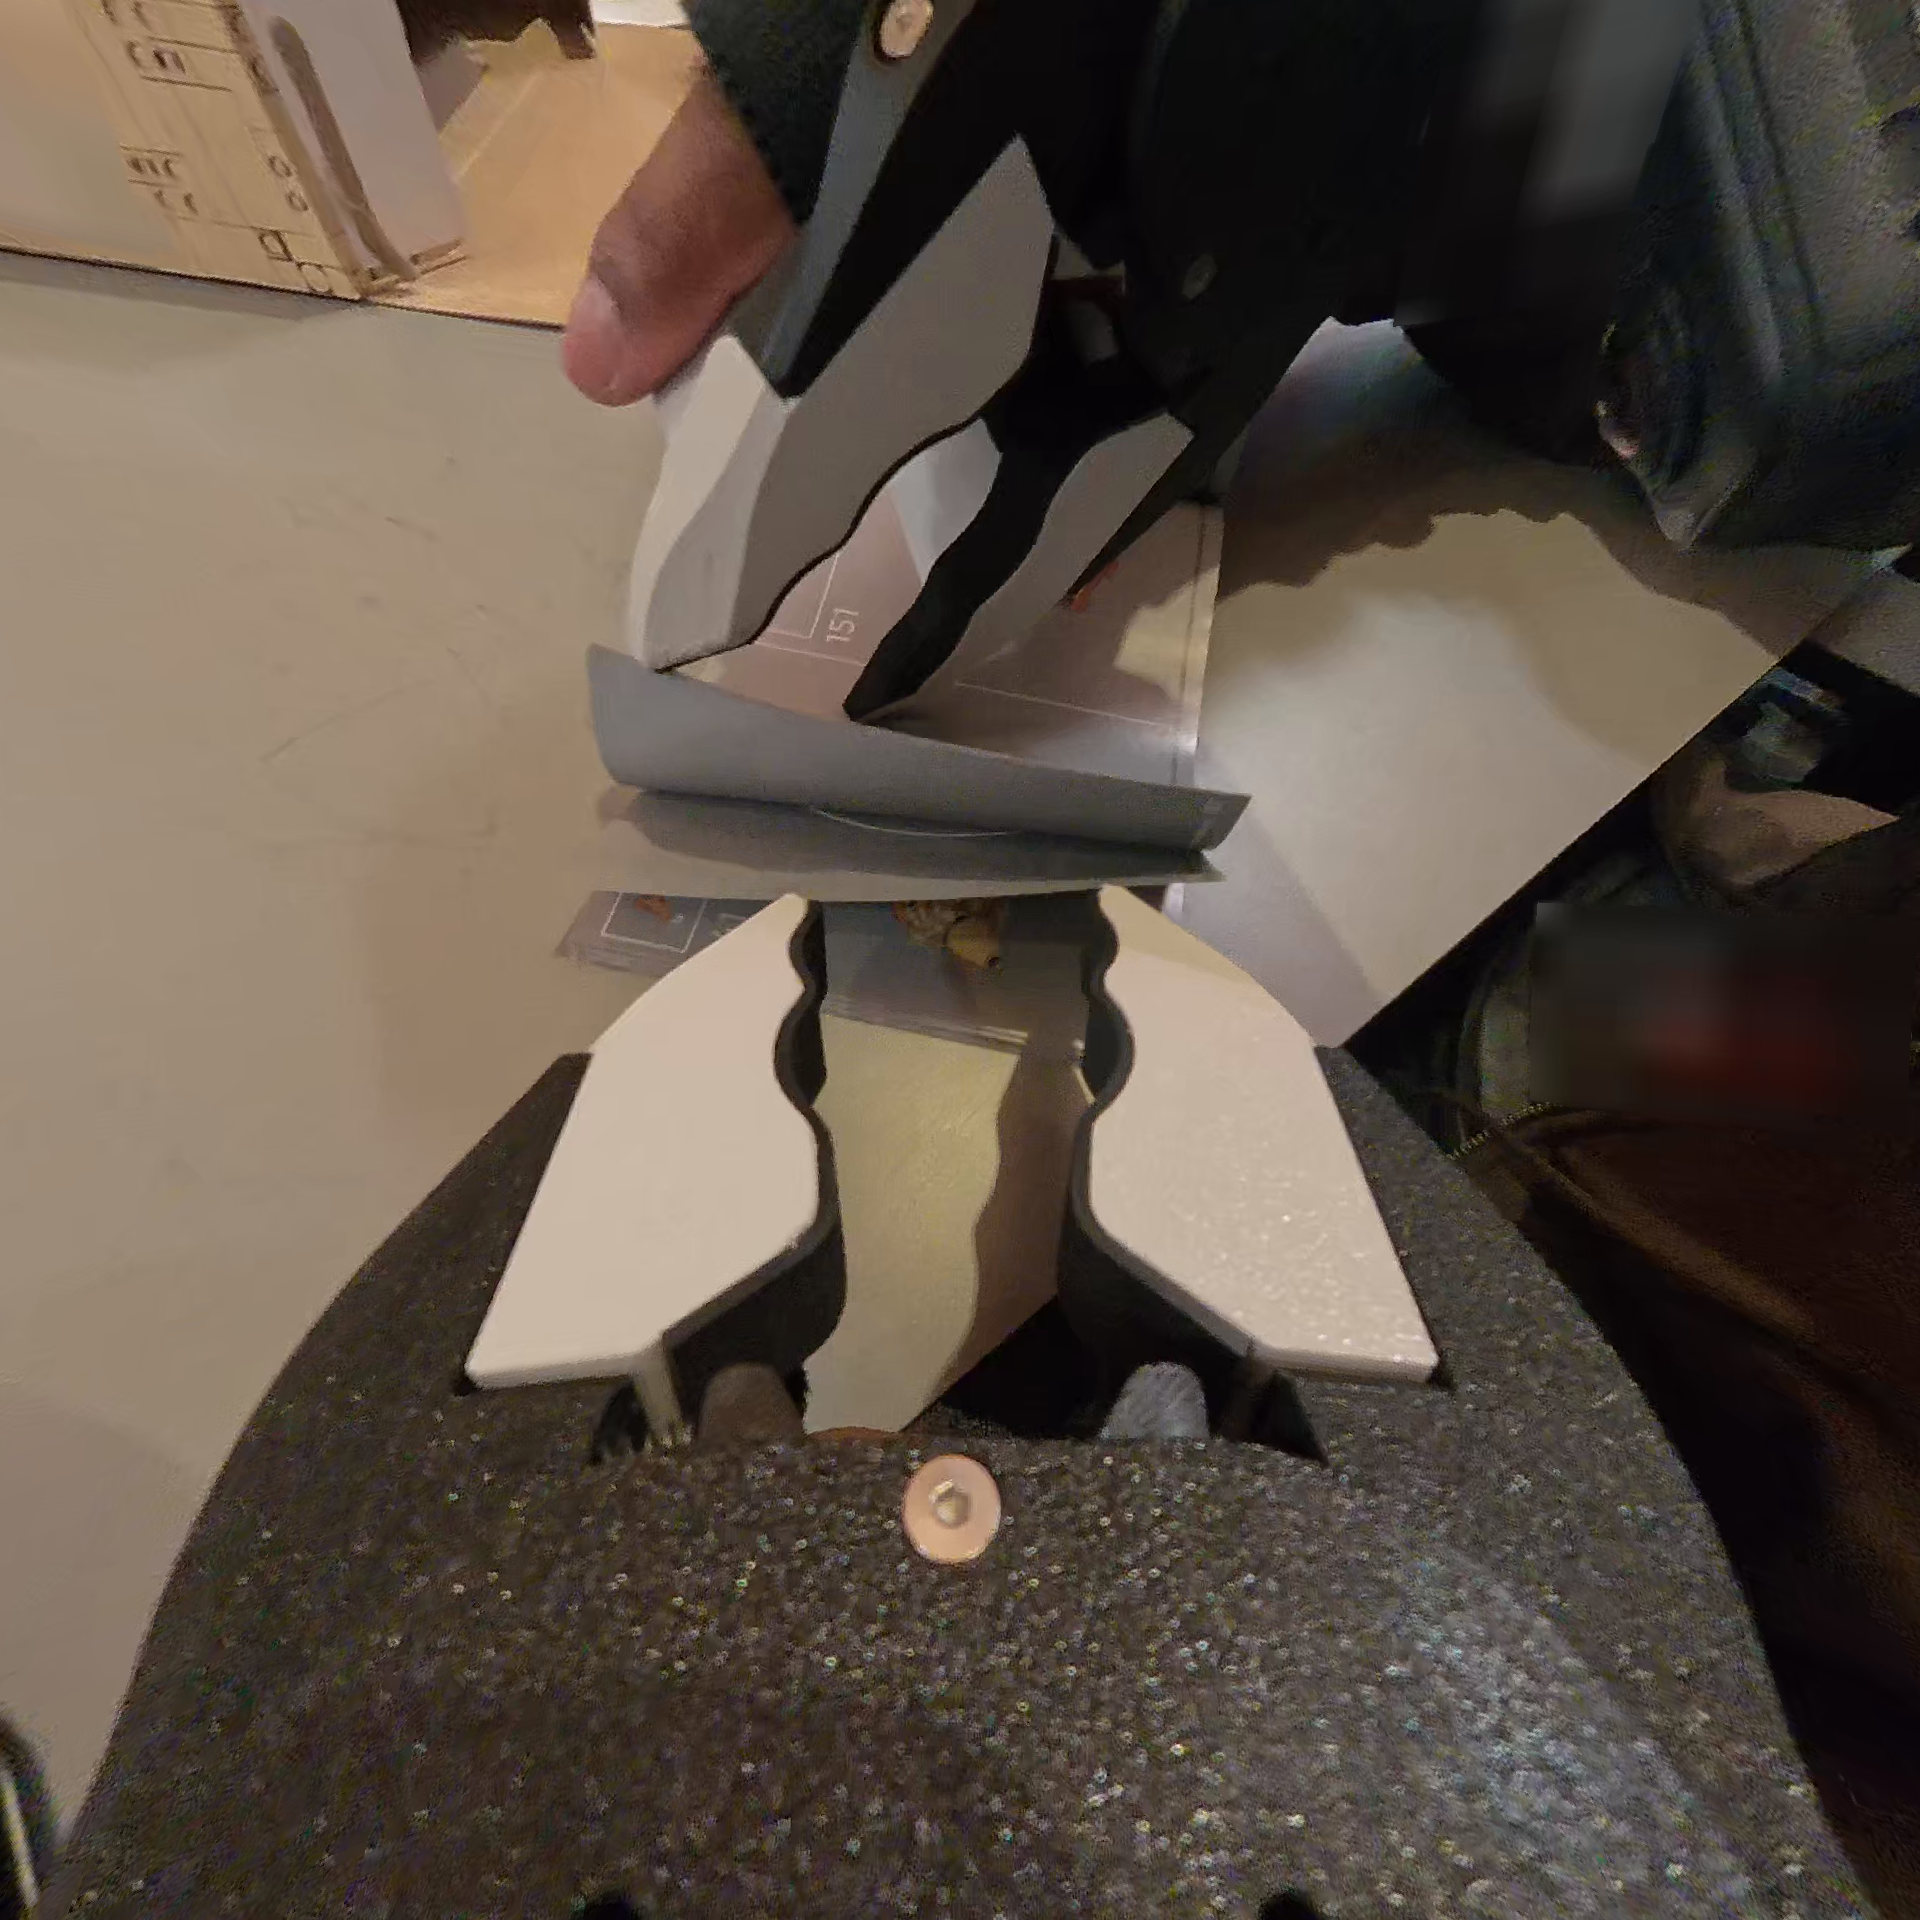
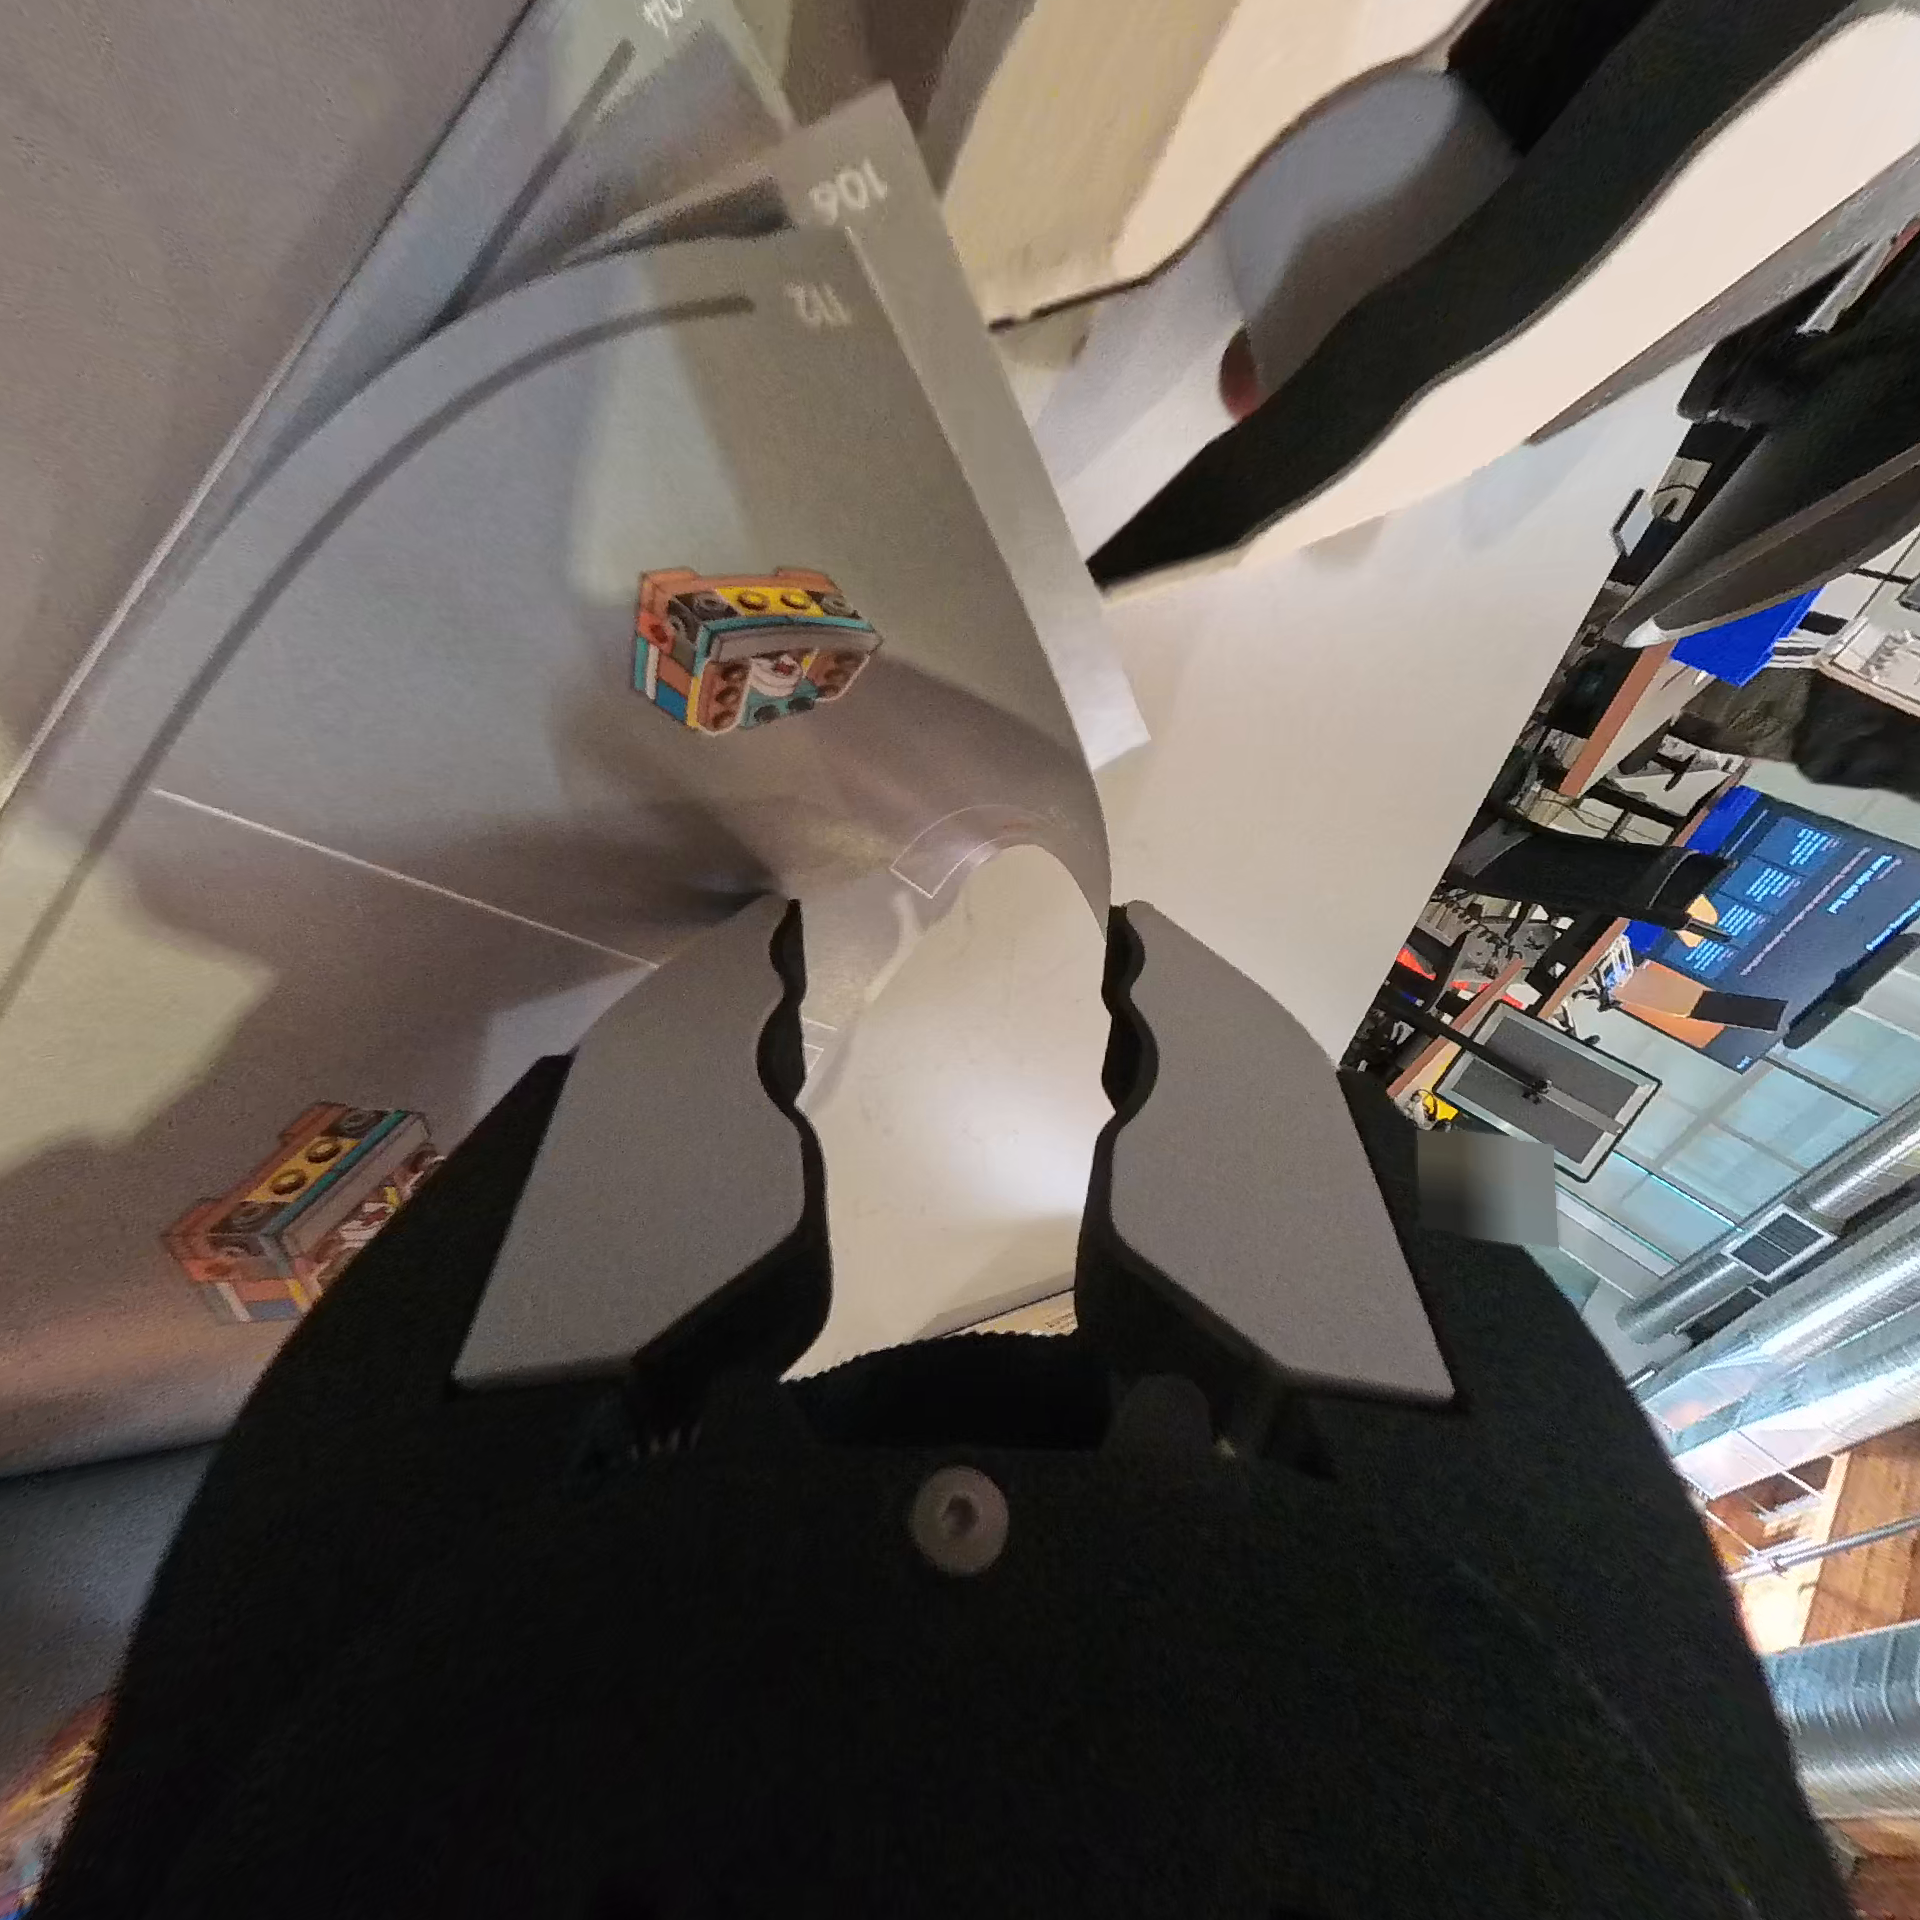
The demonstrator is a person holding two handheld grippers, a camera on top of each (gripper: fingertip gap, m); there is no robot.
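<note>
A booklet (image 1: 904, 831) with grey pages and pictures of brick models lies open on a white table (image 1: 260, 727). My left gripper (image 1: 951, 925) is open, its fingertips at the booklet's near edge, where a page edge crosses over them. My right gripper (image 1: 764, 691) comes down from above, open, both tips touching a page beside a curled page lip. In the right wrist view the right gripper (image 2: 956, 920) is open, and a curled page (image 2: 727, 468) arches up from between its tips. The left gripper's fingers (image 2: 1299, 447) show at the upper right there.
A person's thumb (image 1: 644, 291) rests on the right gripper. A white printed box (image 1: 208, 135) stands at the table's far left. The table edge runs along the right, with dark clothing (image 1: 1714, 1351) beyond it. Desks and a screen (image 2: 1766, 904) lie behind. There is about 7 cm between the tips of the two grippers.
</note>
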